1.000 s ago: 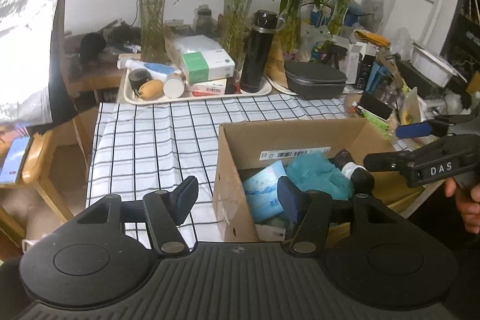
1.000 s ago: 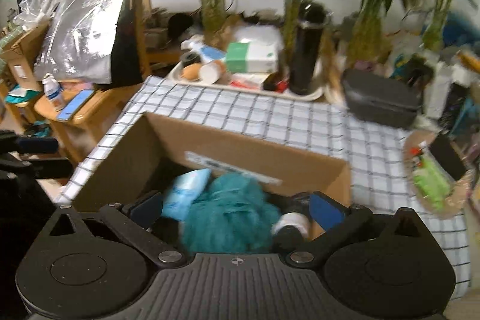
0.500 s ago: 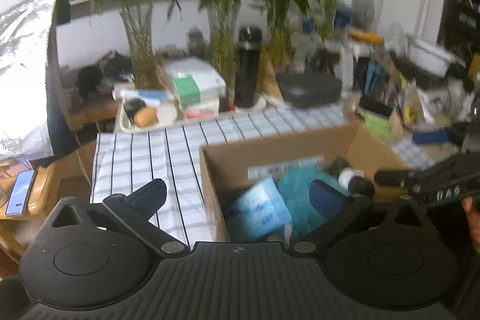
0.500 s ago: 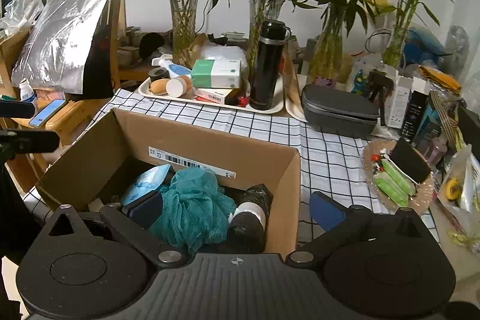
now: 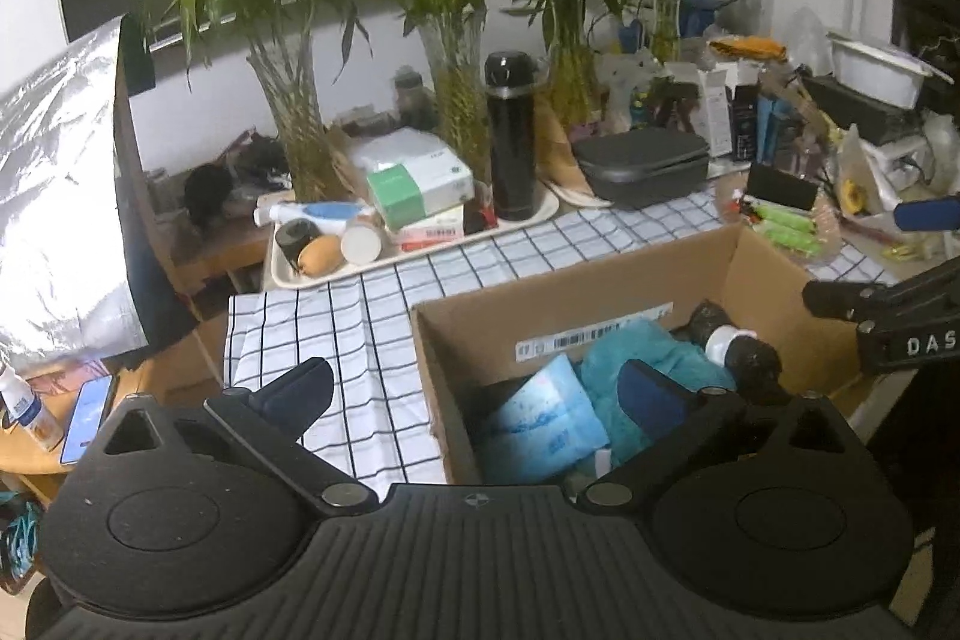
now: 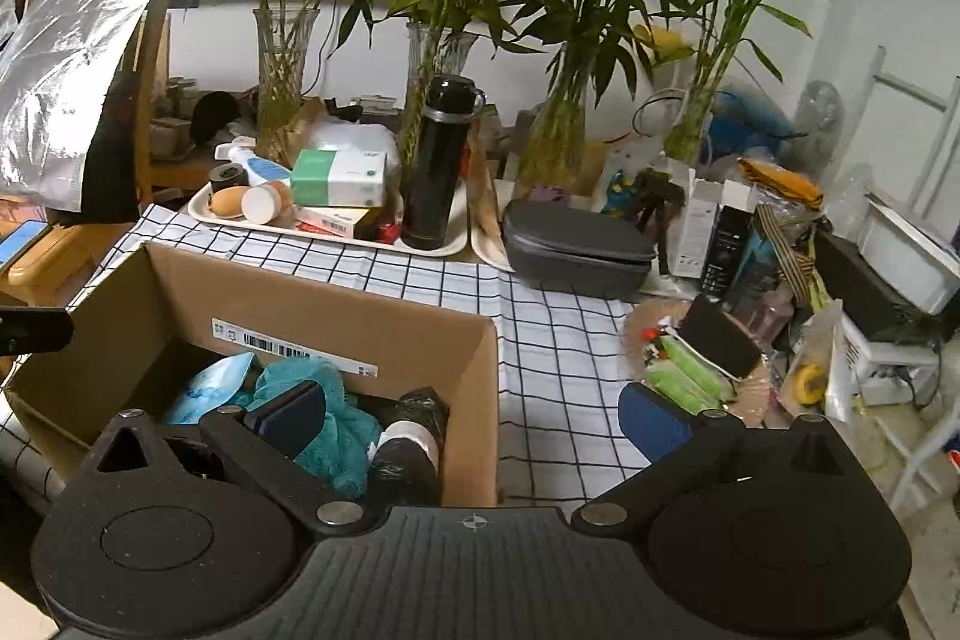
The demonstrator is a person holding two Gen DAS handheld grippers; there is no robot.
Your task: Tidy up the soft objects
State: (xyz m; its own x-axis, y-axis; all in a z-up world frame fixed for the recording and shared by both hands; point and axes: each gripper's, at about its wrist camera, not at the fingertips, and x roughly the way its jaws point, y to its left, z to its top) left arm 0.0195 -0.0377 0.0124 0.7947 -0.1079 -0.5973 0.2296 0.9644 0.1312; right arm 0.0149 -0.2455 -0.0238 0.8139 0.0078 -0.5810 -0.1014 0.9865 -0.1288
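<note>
A cardboard box (image 5: pixel 576 298) (image 6: pixel 336 322) stands on the checked tablecloth. It holds a teal fluffy cloth (image 5: pixel 648 358) (image 6: pixel 336 430), a light blue tissue pack (image 5: pixel 540 418) (image 6: pixel 207 385) and a black roll with a white end (image 5: pixel 735 343) (image 6: pixel 408 442). My left gripper (image 5: pixel 474 394) is open and empty over the box's left wall. My right gripper (image 6: pixel 474 409) is open and empty over the box's right wall; it shows at the right edge of the left wrist view (image 5: pixel 882 310).
A tray (image 6: pixel 270 223) with a green tissue box (image 6: pixel 339 178), a black flask (image 6: pixel 441 160) and small items stands behind the box. A grey case (image 6: pixel 576 247), plant vases and clutter line the back and right. A phone (image 5: pixel 87 418) lies on a side table.
My left gripper has opened wide and pulled back from the box. My right gripper has lifted and shifted right, out of the box, still open.
</note>
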